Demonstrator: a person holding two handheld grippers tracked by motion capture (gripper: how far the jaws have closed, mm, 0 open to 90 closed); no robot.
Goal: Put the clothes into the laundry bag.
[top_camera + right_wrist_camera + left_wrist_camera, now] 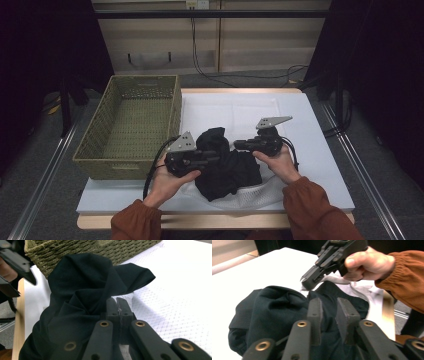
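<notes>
Pale wooden panelling is standing behind the table, and a white sheet [300,125] is covering the tabletop [210,221]. Counting from the left, I am seeing one woven basket [95,145], one black garment, one white mesh cloth and two grippers.

Sitting at the table's left edge, well to the left of both pairs of fingers, the basket is showing nothing inside it.

Next comes the left gripper [212,156], held in the person's left hand [167,182]. Its fingers [314,315] are standing a little apart, and the black garment [227,167] is bunching up just ahead of and between them; whether the pads are pressing on the cloth, I cannot tell.

Between the two sets of fingers the garment is lying in a crumpled heap, with one fold rising above them. Under it, the white mesh cloth [255,197] is spreading out toward the person and to the right.

On the right, the right gripper [239,145], held in the right hand [280,162], is pointing left into the heap. Its fingers [111,306] are pressing flat together with no gap, and black fabric is touching their left side. Whether any cloth is pinched between them is not clear.
</notes>
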